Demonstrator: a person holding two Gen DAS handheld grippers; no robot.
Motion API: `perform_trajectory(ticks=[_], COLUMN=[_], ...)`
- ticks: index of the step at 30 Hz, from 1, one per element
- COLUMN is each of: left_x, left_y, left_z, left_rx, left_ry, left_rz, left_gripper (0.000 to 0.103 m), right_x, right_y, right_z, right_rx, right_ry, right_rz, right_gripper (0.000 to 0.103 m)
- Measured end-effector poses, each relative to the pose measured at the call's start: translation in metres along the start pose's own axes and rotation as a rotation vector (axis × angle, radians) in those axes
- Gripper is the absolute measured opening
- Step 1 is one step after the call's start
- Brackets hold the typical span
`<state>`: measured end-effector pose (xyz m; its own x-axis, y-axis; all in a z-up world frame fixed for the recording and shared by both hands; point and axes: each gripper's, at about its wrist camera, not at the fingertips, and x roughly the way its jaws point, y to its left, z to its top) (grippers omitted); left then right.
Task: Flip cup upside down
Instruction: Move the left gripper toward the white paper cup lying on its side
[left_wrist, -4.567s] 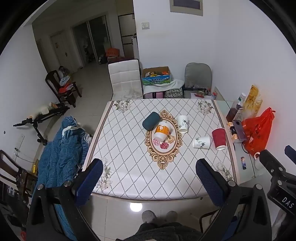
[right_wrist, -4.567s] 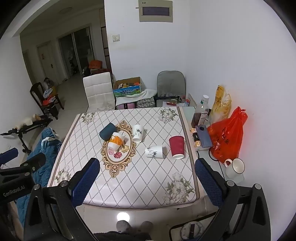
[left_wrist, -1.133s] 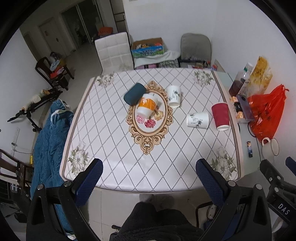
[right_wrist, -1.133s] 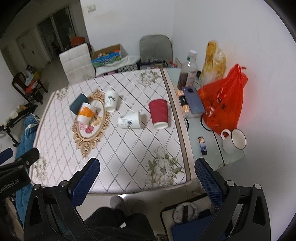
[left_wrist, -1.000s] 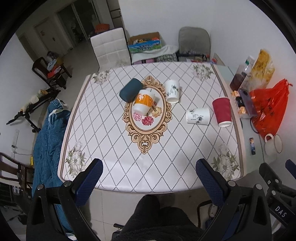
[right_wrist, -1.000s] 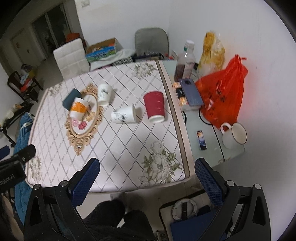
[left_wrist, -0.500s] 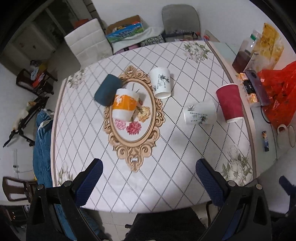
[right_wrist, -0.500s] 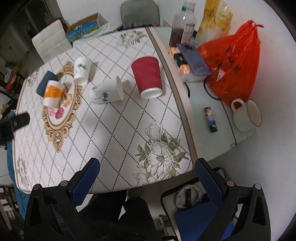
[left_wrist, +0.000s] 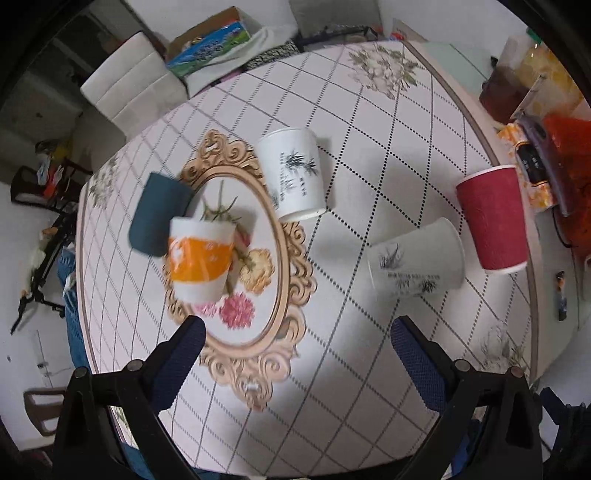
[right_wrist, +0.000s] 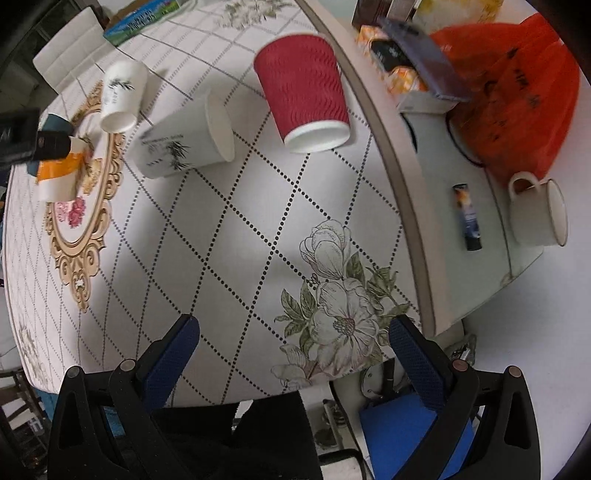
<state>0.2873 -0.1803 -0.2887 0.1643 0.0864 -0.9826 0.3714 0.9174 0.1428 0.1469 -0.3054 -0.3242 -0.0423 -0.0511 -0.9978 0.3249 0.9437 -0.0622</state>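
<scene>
We hold both grippers above the table (left_wrist: 369, 387), which is covered with a white cloth printed in dotted diamonds, flowers and a gold oval frame. Our left gripper (left_wrist: 295, 343) has its blue-padded fingers spread wide with nothing between them, and it hangs over the near end of the gold oval. Our right gripper (right_wrist: 291, 339) is spread just as wide and holds nothing; it hangs over the flower print at the table's near right corner. Five cups lie on their sides on the cloth. The red cup (right_wrist: 303, 92) lies near the right edge of the table with its white-rimmed mouth turned toward us. Just to its left lies a white cup with a bamboo print (right_wrist: 184, 140), its mouth facing the red cup; from the left wrist view we cannot tell whether the two touch. A second white bamboo cup (left_wrist: 291, 173) lies farther off at the right rim of the gold oval, mouth toward us. On the oval's left side we see the orange-and-white cup (left_wrist: 199, 260), and the dark teal cup (left_wrist: 157, 214) lies directly behind it. Beyond the right edge of the cloth, a glass surface carries an orange plastic bag (right_wrist: 517, 92), a white enamel mug (right_wrist: 539, 212) and a small dark tube (right_wrist: 467, 218).
</scene>
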Motion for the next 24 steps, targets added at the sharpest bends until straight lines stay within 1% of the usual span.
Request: perform_trajectory(ticks=[3, 5, 8, 10, 11, 13, 15, 18, 21, 24], left_x=[0.013, 0.017, 0.019, 0.02, 0.022, 0.025, 0.033, 0.046, 0.057, 0.067], left_y=[-0.008, -0.018, -0.038, -0.052, -0.062, -0.074, -0.086, -0.098, -0.106, -0.113], left_z=[0.013, 0.019, 0.024, 0.027, 0.027, 0.026, 0.025, 0.022, 0.019, 0.017], left_rx=[0.042, 0.104, 0.24, 0.35, 0.425, 0.527, 0.636, 0.757, 0.825, 0.861], left_ry=[0.012, 0.011, -0.025, -0.057, -0.072, -0.087, -0.079, -0.058, -0.041, -0.033], left_rz=[-0.008, -0.023, -0.003, 0.025, 0.04, 0.062, 0.066, 0.086, 0.091, 0.073], left_gripper=[0.103, 0.103, 0.103, 0.103, 0.103, 0.103, 0.103, 0.103, 0.103, 0.103], right_x=[0.014, 0.022, 0.032, 0.037, 0.04, 0.045, 0.049, 0.057, 0.064, 0.068], right_y=[-0.001, -0.002, -0.005, -0.007, -0.008, -0.011, -0.014, -0.019, -0.024, -0.024], right_z=[0.008, 0.012, 0.017, 0.021, 0.022, 0.023, 0.024, 0.024, 0.023, 0.023], right_rx=[0.005, 0.008, 0.012, 0.011, 0.011, 0.011, 0.01, 0.013, 0.019, 0.027], right_ry=[0.024, 0.037, 0.055, 0.067, 0.074, 0.091, 0.104, 0.123, 0.138, 0.15], right_rz=[-0.009, -0.018, -0.031, -0.041, -0.047, -0.059, -0.07, -0.078, -0.081, -0.083], right_gripper=[0.103, 0.103, 0.103, 0.103, 0.103, 0.103, 0.103, 0.103, 0.103, 0.103])
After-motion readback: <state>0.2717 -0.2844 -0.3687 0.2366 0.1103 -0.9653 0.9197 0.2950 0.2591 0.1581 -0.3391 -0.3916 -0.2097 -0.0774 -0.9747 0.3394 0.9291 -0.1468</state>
